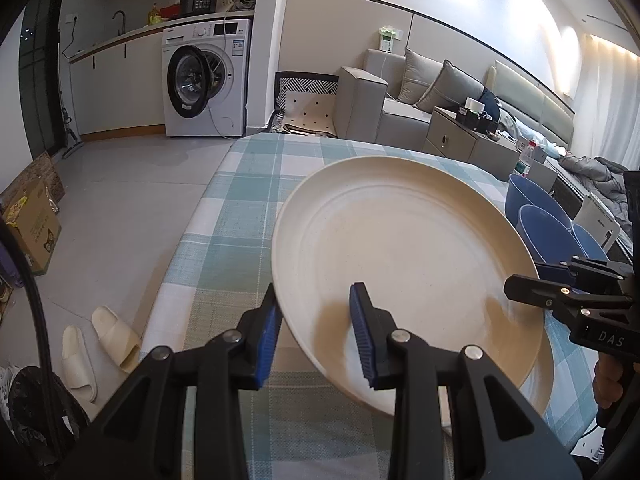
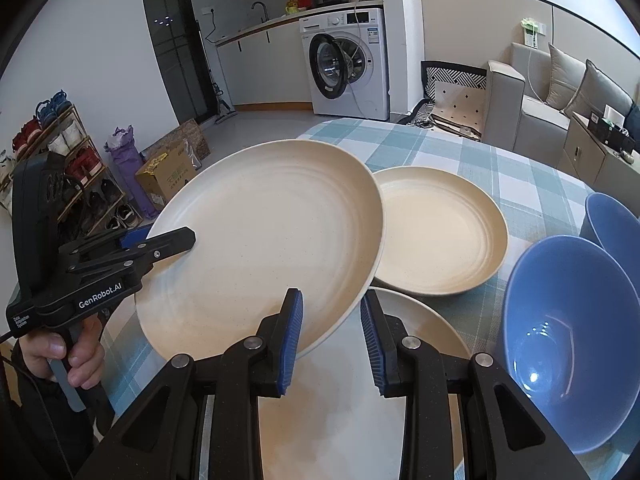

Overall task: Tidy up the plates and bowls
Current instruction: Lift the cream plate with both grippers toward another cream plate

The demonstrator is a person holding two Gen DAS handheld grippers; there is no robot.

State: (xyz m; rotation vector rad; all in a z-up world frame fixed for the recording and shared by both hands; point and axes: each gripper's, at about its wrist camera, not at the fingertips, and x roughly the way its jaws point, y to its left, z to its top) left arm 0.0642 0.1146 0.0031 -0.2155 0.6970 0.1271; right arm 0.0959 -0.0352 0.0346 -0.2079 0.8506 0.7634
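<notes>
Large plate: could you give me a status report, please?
Left gripper, right gripper shut on large plate, opposite rims. Held tilted above tablecloth. Second plate, blue bowl close by.

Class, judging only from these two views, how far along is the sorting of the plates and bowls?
Done: little shows; two blue bowls sit side by side. In hand: the left gripper and right gripper both clamp the large cream plate, lifted and tilted. Left: it is not yet set down, and two more cream plates lie unstacked on the checked tablecloth.

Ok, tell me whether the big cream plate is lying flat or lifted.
Lifted and tilted: the large plate hangs over a second plate, its rim gripped by the left gripper.
</notes>
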